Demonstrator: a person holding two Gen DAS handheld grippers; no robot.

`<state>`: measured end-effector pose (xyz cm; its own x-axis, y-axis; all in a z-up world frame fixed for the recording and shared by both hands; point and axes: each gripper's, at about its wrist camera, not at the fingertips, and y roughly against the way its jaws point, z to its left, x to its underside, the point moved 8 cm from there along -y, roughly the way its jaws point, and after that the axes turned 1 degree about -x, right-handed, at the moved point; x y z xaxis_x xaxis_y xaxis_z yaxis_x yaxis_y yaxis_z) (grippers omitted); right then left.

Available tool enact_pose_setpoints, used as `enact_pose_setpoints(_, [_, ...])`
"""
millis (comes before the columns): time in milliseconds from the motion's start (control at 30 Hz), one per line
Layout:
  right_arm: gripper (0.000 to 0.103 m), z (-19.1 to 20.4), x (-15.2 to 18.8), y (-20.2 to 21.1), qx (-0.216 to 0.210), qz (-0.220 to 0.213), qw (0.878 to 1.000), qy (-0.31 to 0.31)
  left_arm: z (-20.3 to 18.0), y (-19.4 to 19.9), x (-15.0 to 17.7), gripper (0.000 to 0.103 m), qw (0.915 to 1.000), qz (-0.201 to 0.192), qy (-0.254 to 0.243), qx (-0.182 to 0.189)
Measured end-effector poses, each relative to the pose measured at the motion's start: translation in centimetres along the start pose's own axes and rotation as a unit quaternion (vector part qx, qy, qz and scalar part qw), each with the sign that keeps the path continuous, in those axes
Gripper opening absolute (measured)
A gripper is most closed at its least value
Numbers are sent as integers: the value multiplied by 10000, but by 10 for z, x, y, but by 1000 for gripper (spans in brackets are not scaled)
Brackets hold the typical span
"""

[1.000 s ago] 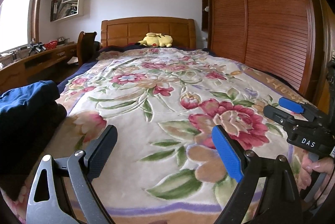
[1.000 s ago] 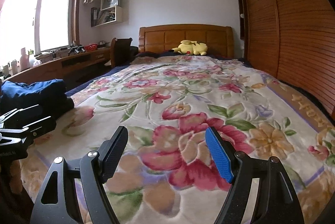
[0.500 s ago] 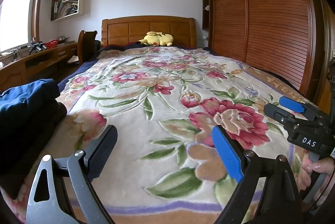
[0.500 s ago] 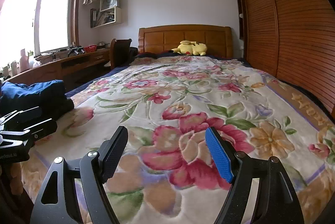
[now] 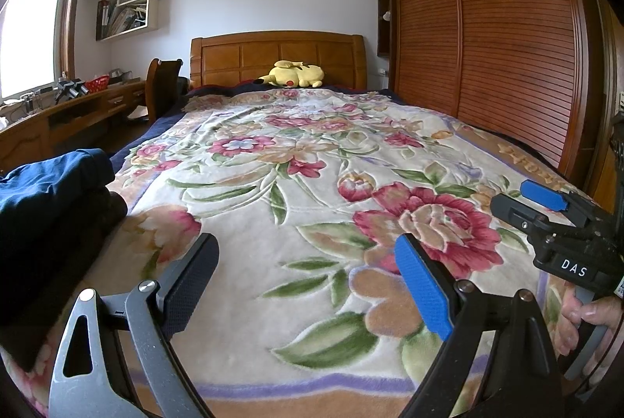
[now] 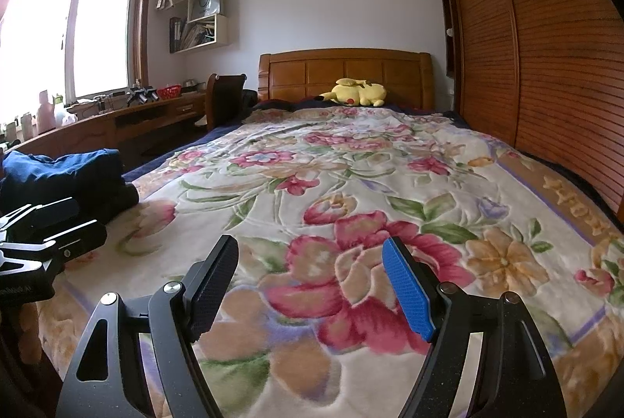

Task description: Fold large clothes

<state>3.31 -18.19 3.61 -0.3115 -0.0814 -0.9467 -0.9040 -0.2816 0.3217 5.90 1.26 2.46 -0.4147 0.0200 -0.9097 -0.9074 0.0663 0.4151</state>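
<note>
While both tools hang above the foot of the bed, the left gripper (image 5: 306, 285) has its fingers spread wide with nothing between them, one black pad and one blue pad facing each other over the floral blanket (image 5: 312, 184). The right gripper (image 6: 310, 287) is likewise spread apart and holds nothing; in the left wrist view it juts in from the right edge, a hand (image 5: 585, 320) curled round its handle. A stack of folded dark clothes (image 6: 66, 180), a blue garment on top, sits on the blanket's left side, near the left gripper but apart from it. At the far end a yellow plush toy (image 6: 357, 92) lies against the wooden headboard (image 6: 345, 72). A slatted wooden wardrobe (image 5: 487, 39) runs along the right, and a desk (image 6: 128, 121) stands under the window (image 6: 66, 27).
</note>
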Motion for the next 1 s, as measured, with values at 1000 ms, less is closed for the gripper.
enact_pose_setpoints(1000, [78,-4,0,1,-15,-45,10000,17,3,4,0,92,10000,-55,29,-25])
